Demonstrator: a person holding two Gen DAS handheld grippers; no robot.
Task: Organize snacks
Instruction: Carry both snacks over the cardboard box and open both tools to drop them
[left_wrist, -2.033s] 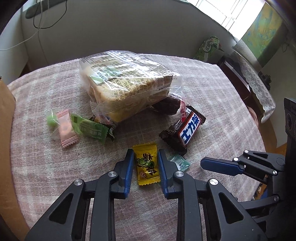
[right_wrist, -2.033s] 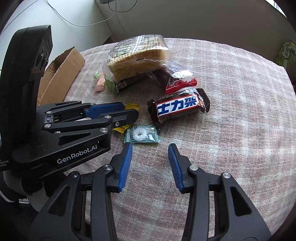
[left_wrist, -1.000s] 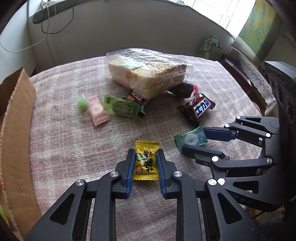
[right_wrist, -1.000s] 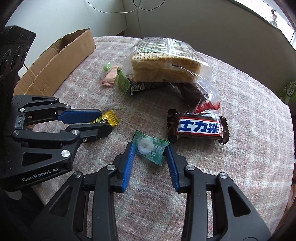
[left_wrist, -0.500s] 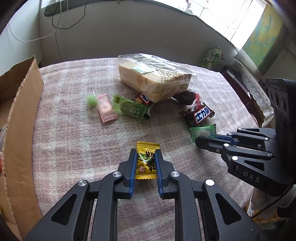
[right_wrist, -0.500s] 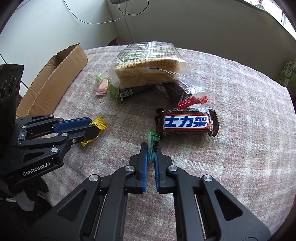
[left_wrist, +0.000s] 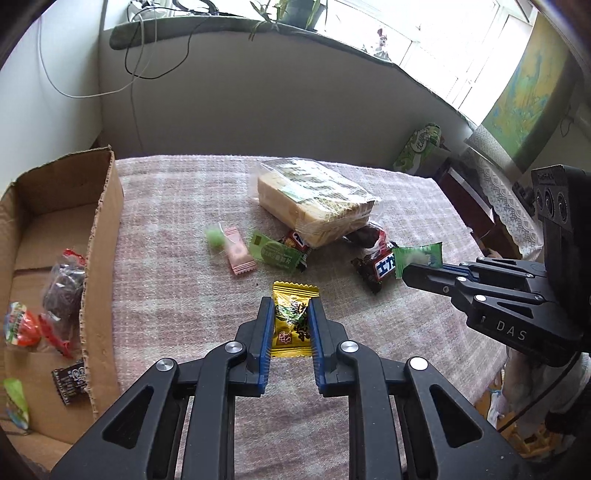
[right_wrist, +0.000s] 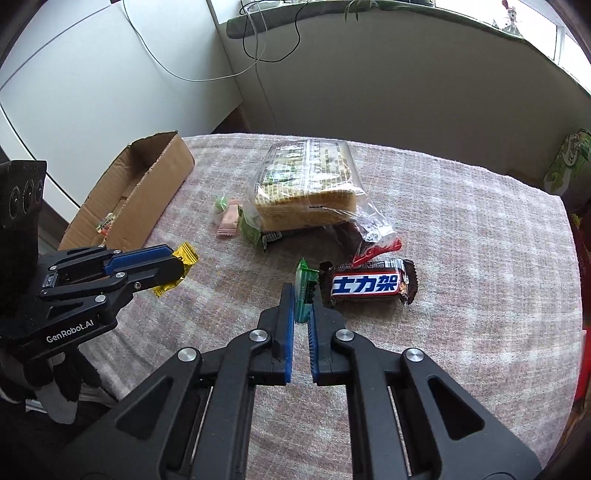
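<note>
Snacks lie scattered on a pink checked cloth covering the surface (left_wrist: 177, 206), and each hand-held gripper has one pinched. Left hand-held gripper (left_wrist: 291, 325) has its blue pads pressed on the sides of a yellow candy wrapper (left_wrist: 291, 317), held clear of the cloth. Right hand-held gripper (right_wrist: 303, 302) clamps a green mint packet (right_wrist: 304, 291) edge-on between nearly touching pads; in the left wrist view that packet (left_wrist: 419, 256) sticks out from the tips of the right tool.

Left on the cloth, a brown chocolate bar (right_wrist: 367, 286) with white Chinese lettering on blue lies just beside the mint packet. Behind it sits a clear bag of sliced cake (left_wrist: 314, 199), with a dark red-tipped wrapped snack (left_wrist: 369, 236) tucked against its near corner. Further left along the cloth lie a green tea-sweet packet (left_wrist: 275, 253), a pink striped candy (left_wrist: 238, 254) and a small pale green sweet (left_wrist: 215, 236), close together.

An open cardboard box (left_wrist: 103, 236) stands at the left edge of the surface, holding several wrapped snacks, among them a dark one (left_wrist: 62, 288) and an orange-red one (left_wrist: 20, 328).
</note>
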